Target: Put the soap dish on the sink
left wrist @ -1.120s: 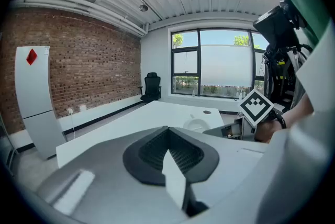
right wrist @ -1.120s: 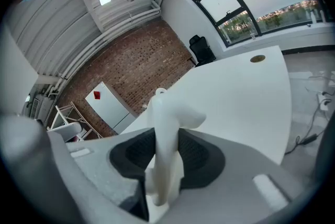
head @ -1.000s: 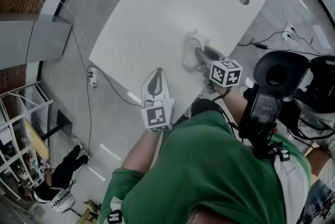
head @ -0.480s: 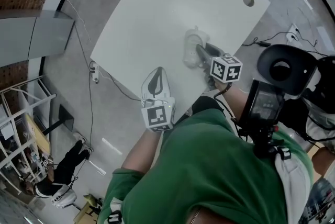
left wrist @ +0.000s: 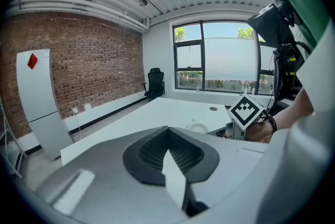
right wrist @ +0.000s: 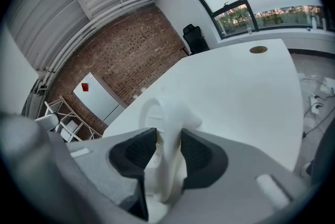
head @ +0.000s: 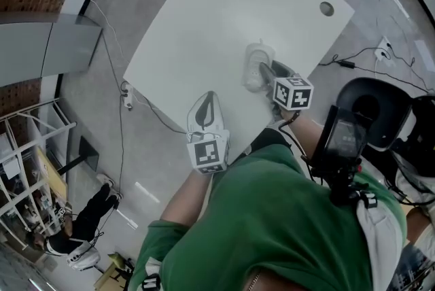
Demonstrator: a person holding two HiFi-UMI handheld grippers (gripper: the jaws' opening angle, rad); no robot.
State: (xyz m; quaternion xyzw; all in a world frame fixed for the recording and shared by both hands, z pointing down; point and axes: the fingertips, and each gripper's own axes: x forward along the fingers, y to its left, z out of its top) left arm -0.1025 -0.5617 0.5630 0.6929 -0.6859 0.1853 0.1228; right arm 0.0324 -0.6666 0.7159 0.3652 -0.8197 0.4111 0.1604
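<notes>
Soap dish [head: 253, 72] sits on the white table [head: 204, 24], just right of the middle of the head view. Right gripper [right wrist: 166, 135] jaws are opening with the dish between them, so it is likely being let go. Left gripper [head: 206, 114], lower down, is pinched together and holds nothing.

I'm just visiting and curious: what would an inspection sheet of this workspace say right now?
Surface: white table, bare apart from a round hole near one corner.
Job's things: white soap dish on the table; no sink seen.
Clutter: nothing seen.
Grippers: left gripper shut and empty; right gripper with jaws opening, soap dish between them.
Cables: cable on the floor right of the table; power strip on the floor at its left.
Surroundings: brick wall, windows, office chair.
</notes>
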